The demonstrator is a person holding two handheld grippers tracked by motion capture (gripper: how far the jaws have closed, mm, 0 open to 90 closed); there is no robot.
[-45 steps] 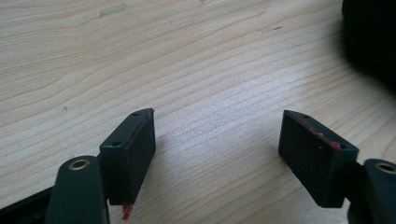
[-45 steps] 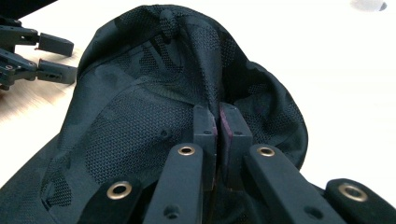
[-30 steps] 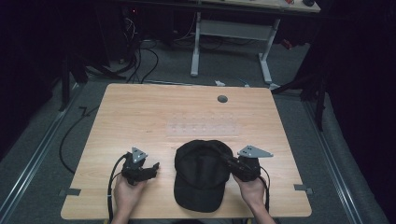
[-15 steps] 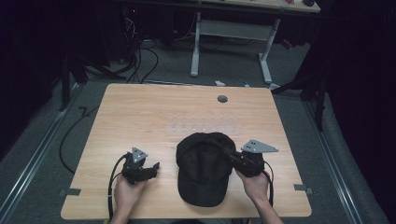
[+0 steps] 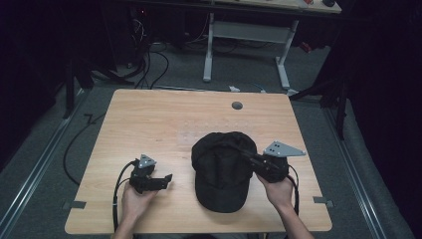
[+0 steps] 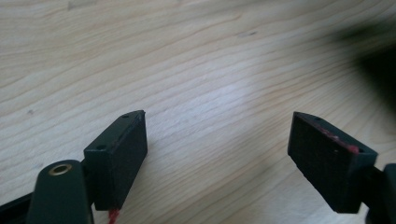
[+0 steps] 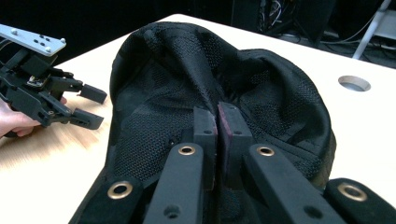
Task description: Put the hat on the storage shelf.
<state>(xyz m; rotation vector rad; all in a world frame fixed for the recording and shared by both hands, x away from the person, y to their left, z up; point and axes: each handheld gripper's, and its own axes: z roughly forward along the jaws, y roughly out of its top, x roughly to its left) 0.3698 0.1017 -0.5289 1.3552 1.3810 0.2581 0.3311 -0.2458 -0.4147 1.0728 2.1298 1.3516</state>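
Right hand-held gripper (image 7: 217,122) pinched on black cap (image 7: 177,84), left hand-held gripper (image 6: 217,144) widening, empty

- Left claw (image 6: 217,140) with two black jaws rising from the bottom edge, set wide apart, just been opening, nothing between them.
- Red trace along the right jaw's inner edge; brass-ringed hole on the left jaw's arm.
- Pale wood-grain bench (image 6: 187,60) beneath and beyond the jaws.
- Dark blurred shape (image 6: 378,65) at the upper right edge, too blurred to identify.
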